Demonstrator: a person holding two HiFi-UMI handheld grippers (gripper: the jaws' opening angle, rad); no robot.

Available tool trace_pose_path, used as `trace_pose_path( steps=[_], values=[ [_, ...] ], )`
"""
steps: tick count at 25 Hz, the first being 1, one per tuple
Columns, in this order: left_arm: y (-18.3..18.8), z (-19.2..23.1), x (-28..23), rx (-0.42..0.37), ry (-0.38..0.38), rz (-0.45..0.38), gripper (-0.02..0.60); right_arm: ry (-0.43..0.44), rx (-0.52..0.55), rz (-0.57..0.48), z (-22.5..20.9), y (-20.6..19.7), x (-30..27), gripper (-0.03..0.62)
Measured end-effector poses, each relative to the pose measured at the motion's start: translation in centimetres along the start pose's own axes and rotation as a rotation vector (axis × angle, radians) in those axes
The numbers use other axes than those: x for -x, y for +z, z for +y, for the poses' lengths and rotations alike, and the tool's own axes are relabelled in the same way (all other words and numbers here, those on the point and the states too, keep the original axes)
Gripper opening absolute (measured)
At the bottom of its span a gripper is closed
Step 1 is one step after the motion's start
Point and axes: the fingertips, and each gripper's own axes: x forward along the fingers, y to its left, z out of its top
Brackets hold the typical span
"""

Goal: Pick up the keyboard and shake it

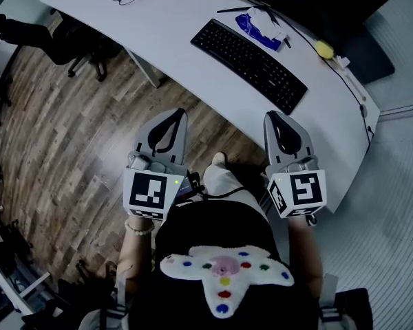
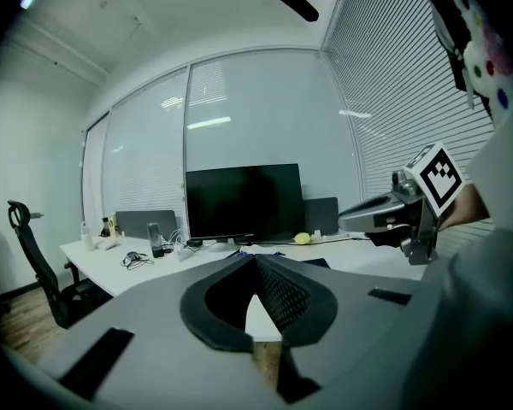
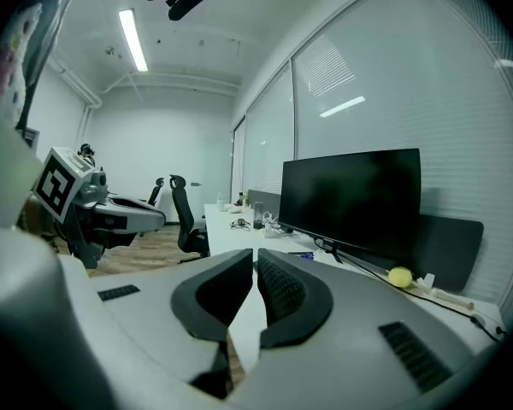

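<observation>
Close to the person's body, the left gripper (image 1: 173,119) is hovering over wooden floor (image 1: 69,136) and the right gripper (image 1: 275,119) is overlapping the near edge of the white desk (image 1: 158,26), both with jaws pressed together on nothing. Beyond them, the head view is showing the black keyboard (image 1: 249,55) lying flat on the desk, apart from both. Farther back, the gripper views are revealing the face of the dark monitor (image 2: 244,202) and a yellow ball (image 3: 399,277) beside it.
</observation>
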Motion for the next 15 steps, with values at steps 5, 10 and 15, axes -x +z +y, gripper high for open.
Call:
trace_pose_path(
  steps=[5,10,15],
  values=[
    [0.7,1.6,-4.0,0.017,0.037,0.010,0.017,0.032,-0.004,0.015,-2.9,0.6,-3.8,0.043],
    [1.3,2.3,-7.1,0.014,0.055,0.021,0.017,0.049,-0.013,0.020,-5.3,0.8,-6.4,0.043],
    [1.7,2.6,-9.1,0.018,0.058,0.025,0.017,0.052,-0.025,0.030,-7.0,0.6,-7.5,0.043]
  ],
)
